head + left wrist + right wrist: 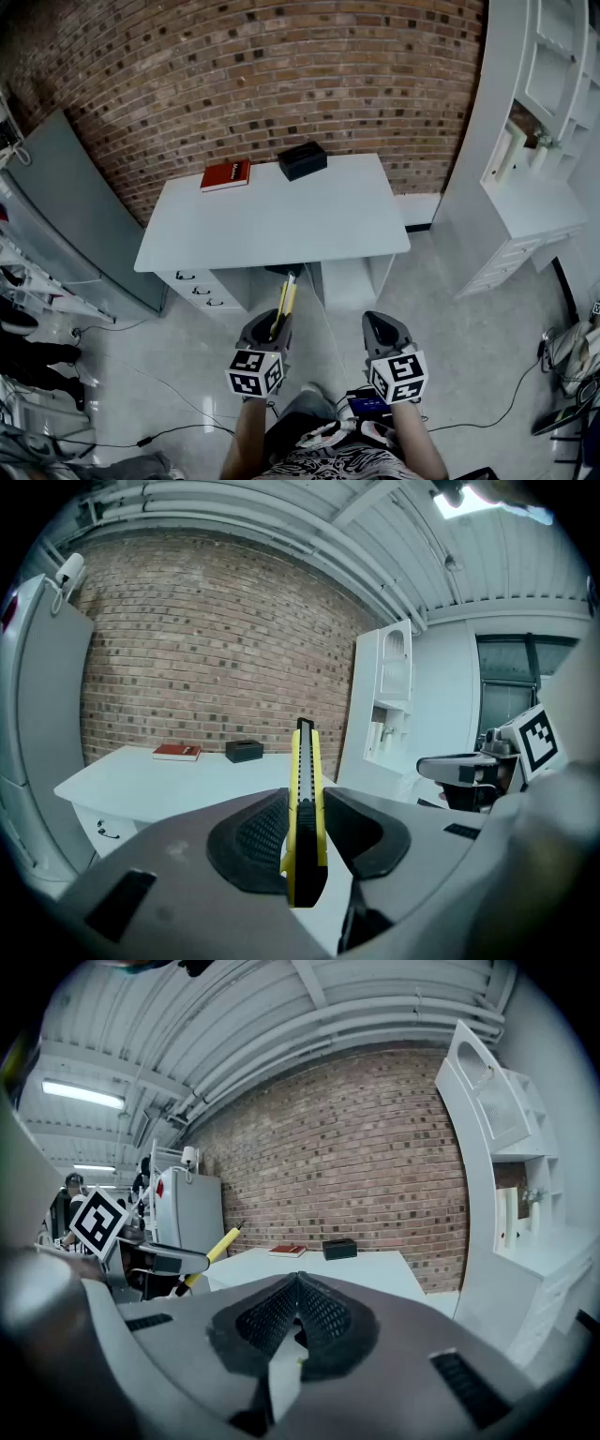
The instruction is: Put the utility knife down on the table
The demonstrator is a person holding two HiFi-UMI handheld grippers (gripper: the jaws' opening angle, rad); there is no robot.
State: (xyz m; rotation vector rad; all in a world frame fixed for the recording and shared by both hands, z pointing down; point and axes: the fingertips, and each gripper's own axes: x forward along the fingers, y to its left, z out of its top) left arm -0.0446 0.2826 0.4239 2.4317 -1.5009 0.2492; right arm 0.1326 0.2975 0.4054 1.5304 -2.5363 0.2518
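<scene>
Left tongs [305,808] were clamped on the utility knife [305,761], a yellow and black one. Its handle end was pinched between the pads and the tip stuck out forward and up, pointing toward the desk [281,220]. The knife was in the air, short of the desk's front edge and over the floor [187,366], not touching the desktop.

Right tongs [297,1283] were closed, pads together with nothing between them. They were held beside the left pair, also short of the desk's front edge.

On the desk:
- A red book [226,174] lay flat at the back edge, toward the back left corner.
- A black box [302,159] sat just right of the book, also at the back edge against the brick wall [281,66].
- Both were well apart from the knife.

A drawer unit [202,286] sat under the desk's left side. A grey cabinet [66,216] stood left of the desk and a white shelf unit [548,112] stood to its right. Cables [159,433] trailed on the floor in front of the desk, near the person's feet.
</scene>
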